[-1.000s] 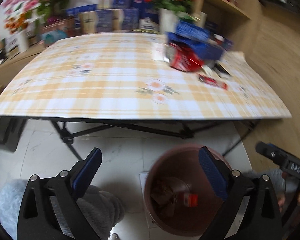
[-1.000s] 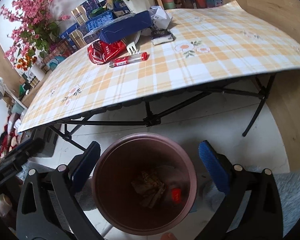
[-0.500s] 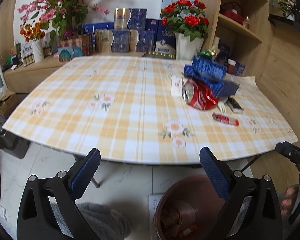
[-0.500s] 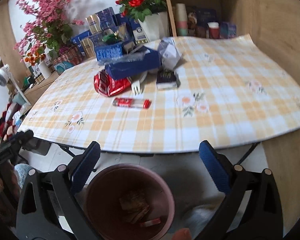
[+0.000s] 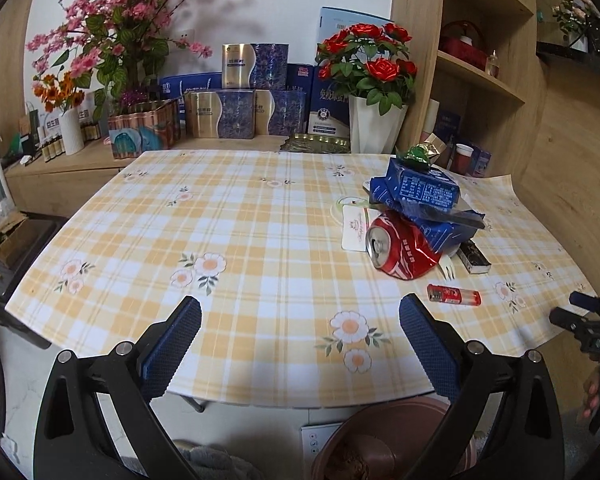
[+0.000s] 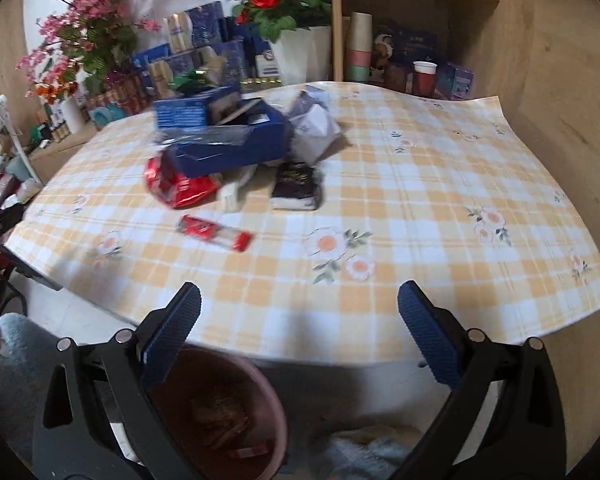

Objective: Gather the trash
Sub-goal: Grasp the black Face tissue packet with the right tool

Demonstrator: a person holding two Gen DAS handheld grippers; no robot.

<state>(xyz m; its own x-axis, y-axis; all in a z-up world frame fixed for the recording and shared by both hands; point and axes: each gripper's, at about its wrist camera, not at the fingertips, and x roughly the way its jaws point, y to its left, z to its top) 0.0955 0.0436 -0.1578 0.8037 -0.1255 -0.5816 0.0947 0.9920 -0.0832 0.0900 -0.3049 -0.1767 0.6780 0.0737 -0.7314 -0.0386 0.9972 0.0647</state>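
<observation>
Both grippers have lifted since a sec ago: views that looked down into the bin now look across the tabletop [image 5: 260, 240]. Left gripper [image 5: 300, 344] hangs over the near edge w/ jaws wide apart, nothing between them. Right gripper [image 6: 298, 332] same story, jaws apart & empty, its view a bit blurred. Bin [image 6: 268, 408] sits on the floor just below the near edge, brown scraps & a small red bit inside. On the checked cloth, nearest trash is a small red tube [image 5: 454, 295], lying flat by itself. Just behind it, a crushed red can [image 5: 400, 248] on its side, open end facing the left gripper. Beside the can a white plastic fork [image 5: 448, 268] & a dark packet [image 5: 475, 256]. A blue carton [image 5: 420, 192] leans on top of the can, green wrapper [image 5: 414, 155] on top of that. White card [image 5: 354, 232] touches the can's far-left side. Far back: white vase of red roses [image 5: 374, 128], stacked boxes [image 5: 224, 114], pink blossoms [image 5: 116, 36].
</observation>
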